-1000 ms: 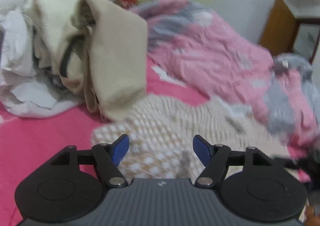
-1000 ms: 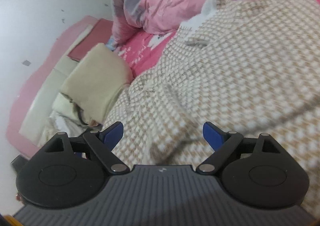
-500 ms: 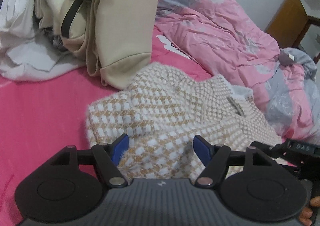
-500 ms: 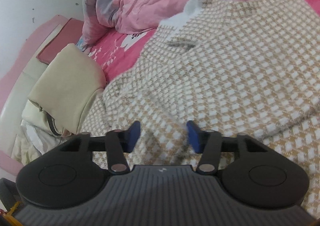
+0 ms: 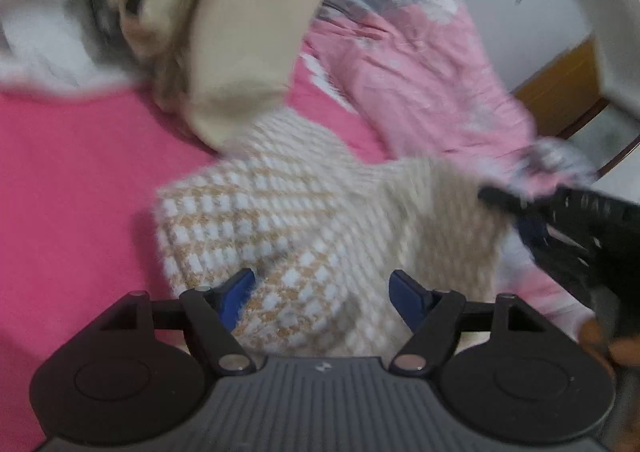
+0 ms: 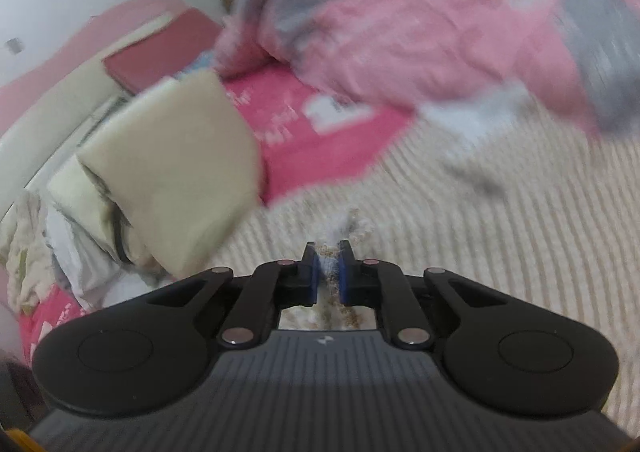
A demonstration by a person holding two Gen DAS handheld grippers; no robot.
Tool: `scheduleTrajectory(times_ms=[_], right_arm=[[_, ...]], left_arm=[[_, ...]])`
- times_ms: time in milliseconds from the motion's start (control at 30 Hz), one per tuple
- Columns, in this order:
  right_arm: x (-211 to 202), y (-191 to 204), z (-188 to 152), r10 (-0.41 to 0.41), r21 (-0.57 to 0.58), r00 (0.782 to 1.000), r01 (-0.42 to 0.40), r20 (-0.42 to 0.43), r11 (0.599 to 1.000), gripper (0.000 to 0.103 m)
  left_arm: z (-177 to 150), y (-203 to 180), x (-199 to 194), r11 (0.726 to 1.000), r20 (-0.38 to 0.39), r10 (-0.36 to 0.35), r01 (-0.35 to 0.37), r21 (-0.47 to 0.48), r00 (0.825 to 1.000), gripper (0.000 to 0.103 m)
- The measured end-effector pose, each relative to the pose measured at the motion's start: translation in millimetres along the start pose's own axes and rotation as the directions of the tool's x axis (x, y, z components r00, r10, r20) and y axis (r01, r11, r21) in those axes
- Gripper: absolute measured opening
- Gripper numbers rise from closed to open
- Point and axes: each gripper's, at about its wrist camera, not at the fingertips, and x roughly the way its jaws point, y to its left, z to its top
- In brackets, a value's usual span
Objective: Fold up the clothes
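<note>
A tan-and-white checked knit sweater lies bunched on the pink bed sheet. My left gripper is open, its blue pads either side of a fold of the sweater. My right gripper is shut on a pinch of the same sweater. The right gripper also shows in the left wrist view, at the sweater's right edge. Both views are motion-blurred.
A pile of beige and white clothes lies at the back left, also in the right wrist view. A rumpled pink-and-grey quilt fills the back right. A wooden cabinet stands beyond the bed.
My right gripper has closed from open onto the sweater and lifted a pinch of it. My left gripper has moved forward over the sweater, staying open.
</note>
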Motion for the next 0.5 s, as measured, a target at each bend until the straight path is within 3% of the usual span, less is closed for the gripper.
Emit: scheduleTrajectory(times_ms=[67, 133, 267, 367, 500], right_arm=[[-13.8, 16.4, 18.9, 0.057, -0.075, 0.996, -0.051, 0.067, 0.996, 0.008], [-39.8, 26.6, 30.5, 0.145, -0.181, 0.979, -0.118, 0.145, 0.976, 0.008], [-96.1, 12.3, 14.3, 0.258, -0.378, 0.943, -0.165, 0.209, 0.911, 0.008], [-128.6, -31.4, -21.9, 0.262, -0.368, 0.946, -0.179, 0.189, 0.912, 0.008], [-158.7, -79.0, -82.0, 0.236, -0.302, 0.963, -0.188, 0.13, 0.934, 0.008]], left_arm=[[0.2, 5.8, 1.2, 0.995, -0.022, -0.082, 0.081, -0.064, 0.996, 0.073], [0.3, 6.7, -0.5, 0.991, -0.028, -0.115, 0.113, -0.076, 0.993, 0.072], [-0.5, 11.5, -12.5, 0.976, -0.06, -0.191, 0.183, -0.116, 0.98, 0.073], [-4.9, 16.8, -21.8, 0.967, -0.095, -0.228, 0.214, -0.135, 0.969, 0.073], [-8.2, 14.6, -16.8, 0.971, -0.104, -0.217, 0.203, -0.129, 0.971, 0.072]])
